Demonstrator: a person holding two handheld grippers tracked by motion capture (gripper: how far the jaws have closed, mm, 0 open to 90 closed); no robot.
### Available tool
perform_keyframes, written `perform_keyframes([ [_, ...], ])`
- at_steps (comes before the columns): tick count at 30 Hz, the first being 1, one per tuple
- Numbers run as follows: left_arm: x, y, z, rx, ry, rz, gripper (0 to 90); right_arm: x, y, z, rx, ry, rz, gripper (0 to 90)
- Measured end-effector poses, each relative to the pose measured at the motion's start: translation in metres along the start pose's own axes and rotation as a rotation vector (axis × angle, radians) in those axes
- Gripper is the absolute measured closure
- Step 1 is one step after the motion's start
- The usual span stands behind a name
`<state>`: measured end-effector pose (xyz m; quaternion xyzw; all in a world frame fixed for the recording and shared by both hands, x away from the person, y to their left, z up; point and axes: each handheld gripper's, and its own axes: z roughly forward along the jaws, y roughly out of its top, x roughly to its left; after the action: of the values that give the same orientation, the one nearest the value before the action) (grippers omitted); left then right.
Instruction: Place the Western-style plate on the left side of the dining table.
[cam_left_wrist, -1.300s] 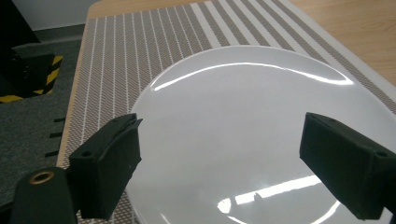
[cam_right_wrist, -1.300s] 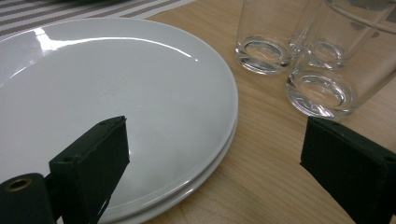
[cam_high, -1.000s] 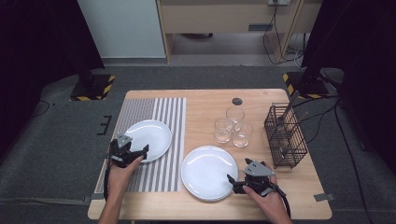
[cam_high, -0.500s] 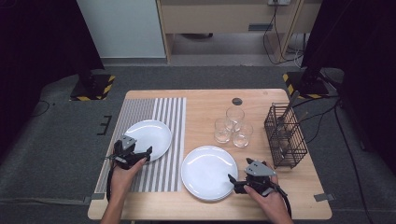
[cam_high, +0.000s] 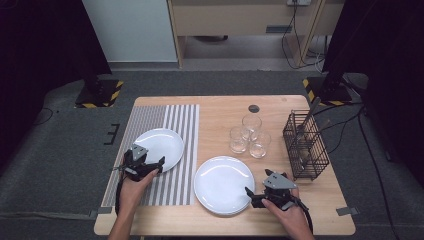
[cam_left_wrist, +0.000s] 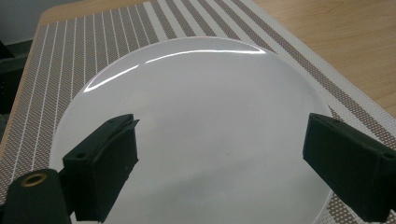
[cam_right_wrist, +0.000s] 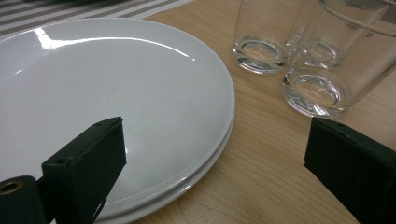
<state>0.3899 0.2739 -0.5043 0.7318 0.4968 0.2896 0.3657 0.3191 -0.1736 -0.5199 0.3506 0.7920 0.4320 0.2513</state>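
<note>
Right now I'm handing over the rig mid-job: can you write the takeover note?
Left gripper: open, empty, its fingers over the near edge of the plate on the striped mat.
Right gripper: open, empty, at the near right edge of the stack of plates on the bare table.
Three glasses stand behind the stack; the wire basket stands at the right.
Done: one plate lies on the mat.
Left, as I judge it: the stack looks like at least two plates; nothing is gripped yet.
</note>
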Motion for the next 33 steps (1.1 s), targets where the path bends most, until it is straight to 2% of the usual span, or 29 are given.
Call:
perform_keyframes([
  [16,-0.003,0.003,-0.001,-0.006,-0.002,0.018,9.5,-0.003,0.000,-0.004,-0.005,-0.010,0.009,5.4],
  [27,-0.010,0.006,0.003,-0.013,-0.018,0.040,9.4,-0.004,0.001,-0.010,-0.014,-0.026,-0.008,5.2],
  [33,-0.011,0.007,0.004,-0.019,-0.021,0.042,9.5,-0.009,0.000,-0.011,-0.020,-0.037,0.010,5.2],
])
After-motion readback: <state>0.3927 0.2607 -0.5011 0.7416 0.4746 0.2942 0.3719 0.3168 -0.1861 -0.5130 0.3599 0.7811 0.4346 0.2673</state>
